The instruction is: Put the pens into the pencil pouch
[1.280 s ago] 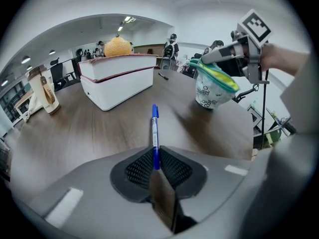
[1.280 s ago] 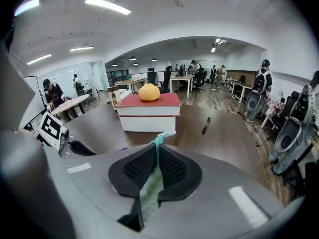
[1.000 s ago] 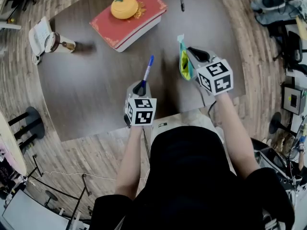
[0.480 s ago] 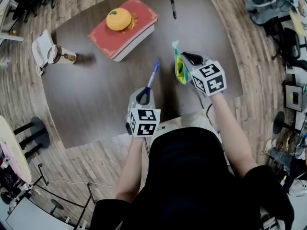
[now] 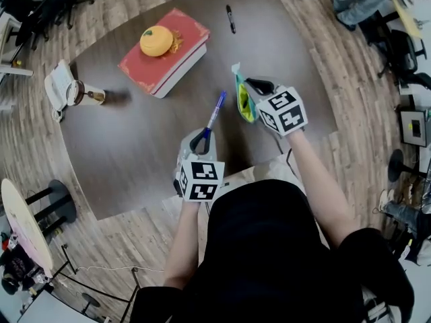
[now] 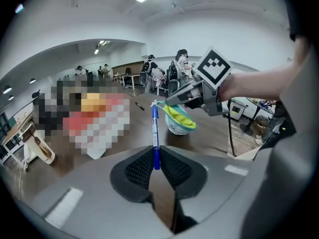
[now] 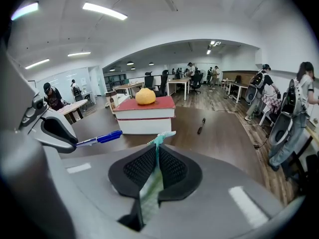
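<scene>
My left gripper (image 5: 201, 138) (image 6: 156, 164) is shut on a blue pen (image 5: 215, 111) (image 6: 155, 133) (image 7: 99, 139), held above the dark table (image 5: 135, 140) with its tip aimed up toward the pouch. To its right my right gripper (image 5: 254, 87) (image 7: 156, 164) is shut on the edge of the teal pencil pouch (image 5: 242, 99) (image 6: 178, 118) (image 7: 160, 138), whose yellow-lined mouth hangs open facing the pen. The pen tip is close to the pouch mouth but outside it. A black pen (image 5: 229, 19) (image 7: 201, 125) (image 6: 140, 106) lies on the table's far side.
A red book (image 5: 165, 51) (image 7: 147, 114) with a round orange object (image 5: 156, 40) (image 7: 146, 95) on top lies at the far left of the table. A small bell-like object (image 5: 86, 93) and papers (image 5: 57, 86) sit at the left edge. Chairs and office gear surround the table.
The left gripper has risen with the blue pen, and the pen tip has come nearer the pouch mouth. The right gripper keeps holding the pouch in place.
</scene>
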### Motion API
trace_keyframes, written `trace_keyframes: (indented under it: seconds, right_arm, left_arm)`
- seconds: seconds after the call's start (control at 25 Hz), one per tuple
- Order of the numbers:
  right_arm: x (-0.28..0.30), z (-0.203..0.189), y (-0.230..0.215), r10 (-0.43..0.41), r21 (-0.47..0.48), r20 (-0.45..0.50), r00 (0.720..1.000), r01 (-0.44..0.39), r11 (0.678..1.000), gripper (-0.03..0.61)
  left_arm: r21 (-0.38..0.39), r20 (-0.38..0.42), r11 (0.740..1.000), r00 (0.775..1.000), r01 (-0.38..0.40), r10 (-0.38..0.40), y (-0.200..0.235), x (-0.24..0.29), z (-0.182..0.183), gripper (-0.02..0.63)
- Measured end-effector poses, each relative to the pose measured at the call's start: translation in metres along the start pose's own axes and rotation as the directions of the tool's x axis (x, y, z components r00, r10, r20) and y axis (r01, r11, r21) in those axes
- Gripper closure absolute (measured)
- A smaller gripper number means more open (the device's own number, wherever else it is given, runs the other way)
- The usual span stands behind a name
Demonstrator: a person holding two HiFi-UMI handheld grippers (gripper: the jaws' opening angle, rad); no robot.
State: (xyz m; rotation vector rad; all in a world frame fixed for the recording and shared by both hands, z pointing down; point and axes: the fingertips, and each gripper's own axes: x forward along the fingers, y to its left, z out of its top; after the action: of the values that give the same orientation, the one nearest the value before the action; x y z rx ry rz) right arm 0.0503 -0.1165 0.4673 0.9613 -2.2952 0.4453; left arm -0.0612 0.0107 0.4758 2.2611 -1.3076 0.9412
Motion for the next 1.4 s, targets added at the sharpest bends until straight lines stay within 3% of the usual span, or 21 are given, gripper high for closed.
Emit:
trace_keyframes:
  seconds: [0.76,1.4]
  right_arm:
    - [-0.003,-0.002,0.003,-0.009,0.014,0.008,1.0,0.009,1.0,0.551]
    - [-0.002,-0.007,0.016,0.011,-0.004,-0.011,1.0,-0.011,1.0,0.551]
  left_arm:
    - [0.096,-0.056,0.989,0.993,0.111,-0.106,-0.038,0.006,0.003,0.578]
    - [0.103,-0.048,0.987,0.992,0.124,-0.12,-0.045,0.014,0.016,0.577]
